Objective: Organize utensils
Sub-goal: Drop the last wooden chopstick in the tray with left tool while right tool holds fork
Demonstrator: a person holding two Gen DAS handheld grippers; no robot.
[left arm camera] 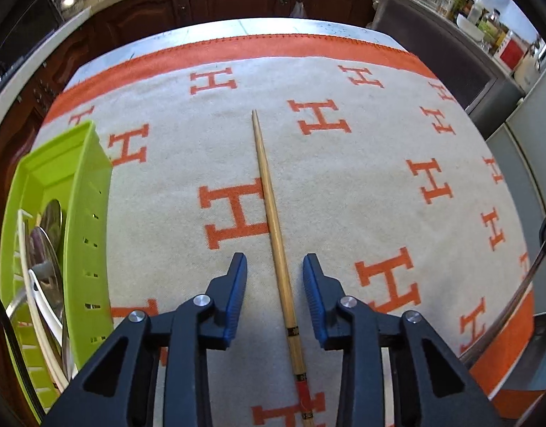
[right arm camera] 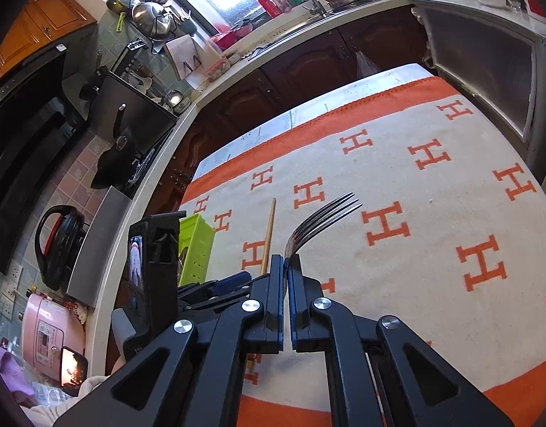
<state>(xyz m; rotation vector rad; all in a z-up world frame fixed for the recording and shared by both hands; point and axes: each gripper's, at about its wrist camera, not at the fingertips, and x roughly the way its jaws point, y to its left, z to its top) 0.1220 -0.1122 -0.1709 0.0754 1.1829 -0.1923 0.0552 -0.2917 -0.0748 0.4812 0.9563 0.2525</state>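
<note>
1. my left gripper (left arm camera: 274, 267) hangs open astride the chopstick (left arm camera: 271, 213), pads clear of it.
2. my right gripper (right arm camera: 285, 267) is clamped on the fork (right arm camera: 319, 220).
3. green basket (left arm camera: 84, 192) sits at the cloth's (left arm camera: 344, 178) left edge; the middle lies bare.

Wooden chopstick (left arm camera: 273, 227) lay flat on cloth, between L fingers (left arm camera: 234, 295) w/o touching either pad; thin tip pointed away past fingertips, banded red butt ran back under them. Steel fork (right arm camera: 319, 222) was pinched at neck betw. R fingers (right arm camera: 276, 284), tines curving out ahead & up, off cloth.
</note>
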